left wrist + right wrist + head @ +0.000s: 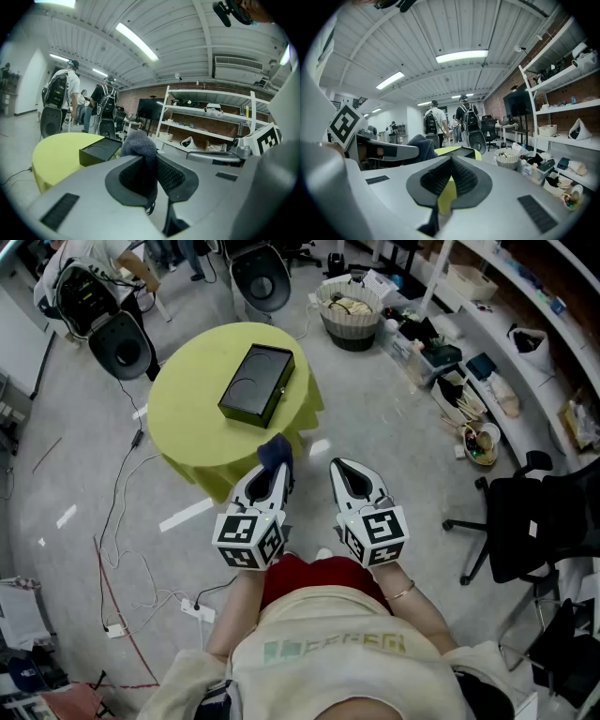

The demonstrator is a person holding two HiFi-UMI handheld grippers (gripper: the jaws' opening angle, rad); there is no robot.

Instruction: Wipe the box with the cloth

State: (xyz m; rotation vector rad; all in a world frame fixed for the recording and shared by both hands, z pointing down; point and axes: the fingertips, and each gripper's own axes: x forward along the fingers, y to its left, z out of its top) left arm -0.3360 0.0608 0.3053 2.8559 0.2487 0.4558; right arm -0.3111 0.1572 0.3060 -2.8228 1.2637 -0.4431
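Here's the round yellow-green table point(187, 432) standing in the middle of the grey floor point(375, 418), with cables point(122, 521) trailing off its left side. To the right sits a black office chair point(534, 521), and beyond the table is a wicker basket point(351, 310), close to the shelving.

On the table, the black box point(255, 382) lies flat, lid up, with a ring pressed into the top. Its long axis runs away from the person, the far end swung a little to the right. It sits towards the far right part of the tabletop, and nothing is touching it.

The person stands at the near edge with both tools held out side by side. The left gripper point(274, 472) is clenched on the cloth point(275, 451), a dark blue-grey bundle bulging up out of the tips. Seen from above, it hangs right at the table's near rim, well short of the box. In the left gripper view the cloth point(138, 143) fills the gap between the pads, with the box point(99, 151) beyond it to the left.

The right gripper point(342, 470) hangs just beside it, off the table. Its jaws are pressed together on nothing, with only a sliver of yellow table showing through them in the right gripper view point(449, 177).
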